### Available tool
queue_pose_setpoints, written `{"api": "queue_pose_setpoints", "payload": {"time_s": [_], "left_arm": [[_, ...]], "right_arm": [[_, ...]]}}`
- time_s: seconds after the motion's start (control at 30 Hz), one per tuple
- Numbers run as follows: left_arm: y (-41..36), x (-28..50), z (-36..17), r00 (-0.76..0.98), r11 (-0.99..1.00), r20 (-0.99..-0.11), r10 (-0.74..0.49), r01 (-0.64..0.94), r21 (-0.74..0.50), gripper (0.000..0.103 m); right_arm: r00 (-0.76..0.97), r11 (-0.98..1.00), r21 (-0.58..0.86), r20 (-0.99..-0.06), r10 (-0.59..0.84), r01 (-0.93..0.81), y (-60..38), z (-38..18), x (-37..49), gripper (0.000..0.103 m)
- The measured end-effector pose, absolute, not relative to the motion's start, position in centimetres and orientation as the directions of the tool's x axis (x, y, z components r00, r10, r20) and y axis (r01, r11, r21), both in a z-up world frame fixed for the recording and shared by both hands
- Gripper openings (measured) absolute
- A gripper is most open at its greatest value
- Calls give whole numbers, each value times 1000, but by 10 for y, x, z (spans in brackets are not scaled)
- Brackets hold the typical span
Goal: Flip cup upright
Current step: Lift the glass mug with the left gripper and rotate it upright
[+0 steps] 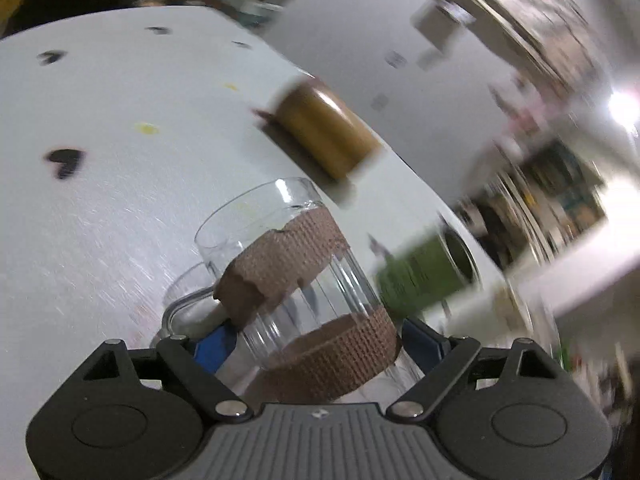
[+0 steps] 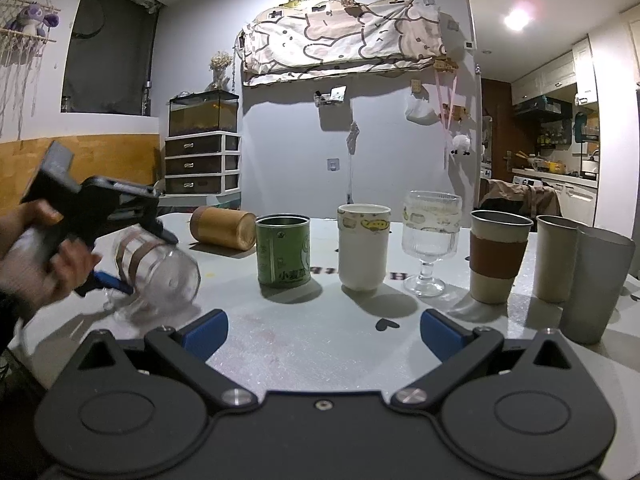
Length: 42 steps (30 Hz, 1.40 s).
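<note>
Left gripper is clamped on the glass mug, one blue finger on each side of the body, low between the two brown tape bands. Seen from the left wrist camera, the mug lies straight ahead between the fingers, base end pointing away from the camera, handle out to the left of the left finger.

From the right wrist camera the same mug is tilted on its side at the left end of the table, base end facing right. Whether it touches the table or hangs just above it I cannot tell. The left gripper grips it from the left.

Right gripper is spread wide, nothing between the fingers, above a bare part of the table in front of the row of cups.

Row on the table, left to right: wooden canister lying on its side, green tin upright, white cup, stemmed glass, sleeved cup, two grey tumblers. The left wrist view is motion-blurred.
</note>
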<state>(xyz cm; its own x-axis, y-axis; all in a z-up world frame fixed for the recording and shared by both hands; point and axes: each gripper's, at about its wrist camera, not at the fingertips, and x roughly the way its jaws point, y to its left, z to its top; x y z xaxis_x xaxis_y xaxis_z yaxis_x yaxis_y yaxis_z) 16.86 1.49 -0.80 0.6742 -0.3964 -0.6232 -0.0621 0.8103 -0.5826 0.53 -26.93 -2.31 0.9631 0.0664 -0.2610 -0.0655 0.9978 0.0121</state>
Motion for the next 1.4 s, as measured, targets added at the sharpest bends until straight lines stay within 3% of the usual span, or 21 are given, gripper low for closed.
{"api": "queue_pose_setpoints", "payload": {"time_s": [0.23, 0.5, 0.6, 0.67, 1.0, 1.3, 1.4], "left_arm": [[-37, 146, -7, 541, 822, -639, -548, 204, -532, 89], [-83, 117, -14, 332, 693, -634, -698, 537, -481, 90], [-86, 123, -15, 324, 690, -639, -698, 541, -480, 90], [-83, 127, -17, 338, 705, -642, -688, 522, -481, 96], [-73, 98, -6, 362, 685, -617, -699, 587, -432, 98], [-70, 80, -3, 397, 686, -607, -689, 629, -367, 96], [-69, 79, -4, 398, 684, -602, -692, 629, -370, 94]], "right_arm": [[967, 1000, 17, -255, -2, 6, -279, -17, 0, 103], [966, 997, 67, -257, -21, 40, -298, -9, -3, 103], [960, 993, 113, -279, 5, 28, -304, -6, 4, 103], [953, 987, 158, -301, 38, 11, -309, -2, 12, 103], [799, 874, 465, -468, 377, -140, -317, 13, 90, 103], [561, 810, 557, -616, 552, -185, -279, -9, 150, 103], [539, 832, 531, -660, 524, -159, -272, -15, 159, 102]]}}
